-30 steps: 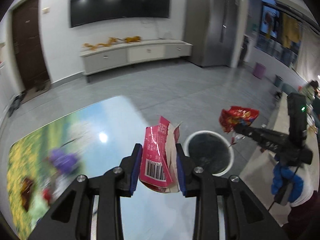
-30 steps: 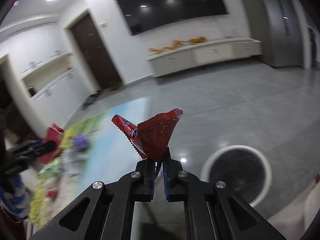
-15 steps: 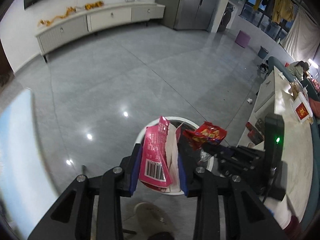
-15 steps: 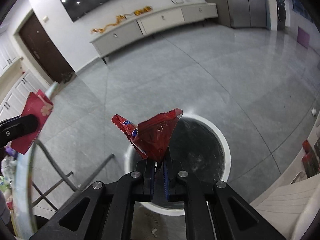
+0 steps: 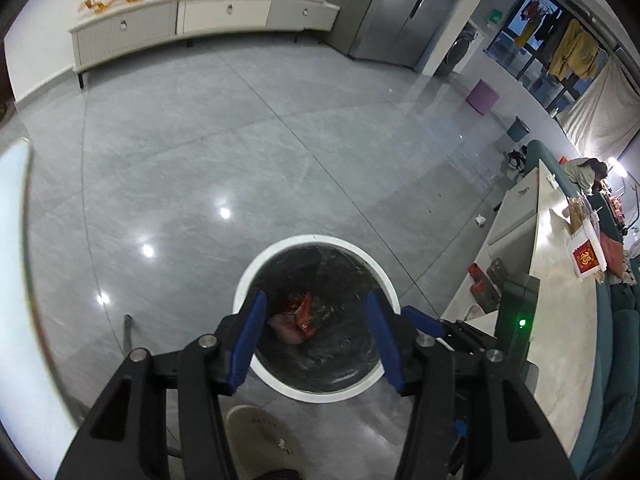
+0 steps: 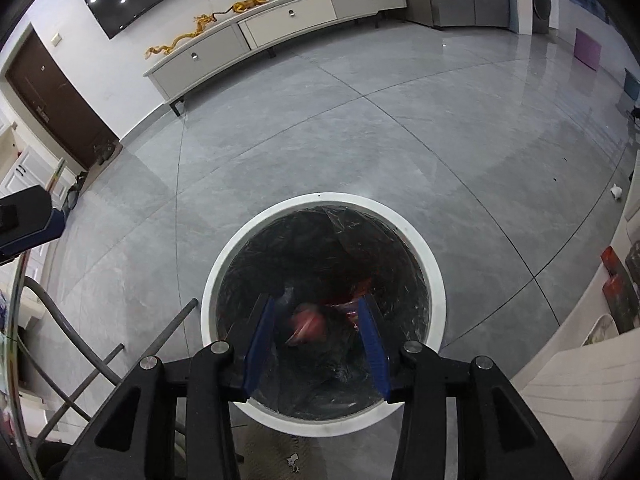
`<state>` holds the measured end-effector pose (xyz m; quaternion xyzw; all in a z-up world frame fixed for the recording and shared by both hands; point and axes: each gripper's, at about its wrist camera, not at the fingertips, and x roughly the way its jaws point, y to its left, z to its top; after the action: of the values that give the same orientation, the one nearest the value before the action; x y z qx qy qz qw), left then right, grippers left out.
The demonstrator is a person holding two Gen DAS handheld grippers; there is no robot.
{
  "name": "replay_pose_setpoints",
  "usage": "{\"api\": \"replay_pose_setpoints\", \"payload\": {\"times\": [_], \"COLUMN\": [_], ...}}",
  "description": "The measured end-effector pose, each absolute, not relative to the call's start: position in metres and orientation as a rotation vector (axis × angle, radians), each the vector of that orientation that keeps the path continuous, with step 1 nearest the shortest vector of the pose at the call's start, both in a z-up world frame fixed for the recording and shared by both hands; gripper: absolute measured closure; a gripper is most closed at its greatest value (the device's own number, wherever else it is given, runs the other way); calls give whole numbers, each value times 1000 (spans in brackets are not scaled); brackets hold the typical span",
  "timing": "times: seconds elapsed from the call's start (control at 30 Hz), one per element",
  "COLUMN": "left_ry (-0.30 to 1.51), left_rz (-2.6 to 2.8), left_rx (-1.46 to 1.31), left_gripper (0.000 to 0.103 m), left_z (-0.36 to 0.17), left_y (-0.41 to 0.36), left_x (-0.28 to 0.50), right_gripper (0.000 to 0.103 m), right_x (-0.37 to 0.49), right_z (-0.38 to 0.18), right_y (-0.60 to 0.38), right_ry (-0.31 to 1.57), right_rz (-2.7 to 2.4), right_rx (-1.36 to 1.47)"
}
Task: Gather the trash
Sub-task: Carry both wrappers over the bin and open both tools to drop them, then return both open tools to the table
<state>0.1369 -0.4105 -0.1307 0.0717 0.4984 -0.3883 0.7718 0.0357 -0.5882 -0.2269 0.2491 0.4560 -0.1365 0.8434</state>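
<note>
Both wrappers have left the grippers since half a second ago and now lie inside the bin; both sets of fingers, clamped then, are spread wide with nothing between them

Left wrist view, near to far: left gripper (image 5: 316, 320) black with blue pads, jaws wide, empty, hanging over the round white-rimmed trash bin with black liner (image 5: 256, 276); pale shoe toe (image 5: 264, 440) on the floor just below the bin rim; pink snack wrapper (image 5: 286, 328) and red crinkled snack wrapper (image 5: 305, 312) touching each other at the bottom of the bin; right gripper (image 5: 420, 322) enters from the right at the bin rim, only one blue-padded finger clear in this view; light counter (image 5: 560, 320) further right; grey glossy tile floor (image 5: 240, 140) beyond; long white low cabinet (image 5: 200, 20) on the far wall

Right wrist view, near to far: right gripper (image 6: 318, 336) jaws wide, empty, directly above the same bin (image 6: 428, 256); pink wrapper (image 6: 308, 324) blurred, low in the bin between the pads; red wrapper (image 6: 352, 304) just beside it against the liner; grey metal table legs (image 6: 160, 340) left of the bin; white low cabinet (image 6: 280, 20) and dark brown door (image 6: 52, 100) on the far wall
</note>
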Motion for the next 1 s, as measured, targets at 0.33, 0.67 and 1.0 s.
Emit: {"api": "replay_pose_setpoints", "payload": {"times": [0.33, 0.67, 1.0], "left_ry": [822, 654, 594], "left_rz": [-748, -644, -447], "left_rx": [96, 63, 23], "left_gripper": [52, 51, 42], "left_z": [-42, 30, 29], "left_y": [-335, -224, -90], "left_x": [108, 68, 39], "right_gripper": [62, 60, 56], "right_x": [20, 1, 4], "right_z": [-134, -2, 49], "right_y": [-548, -464, -383], "right_ry": [778, 524, 450], "right_rz": [-244, -108, 41], "right_rx": [482, 330, 225]}}
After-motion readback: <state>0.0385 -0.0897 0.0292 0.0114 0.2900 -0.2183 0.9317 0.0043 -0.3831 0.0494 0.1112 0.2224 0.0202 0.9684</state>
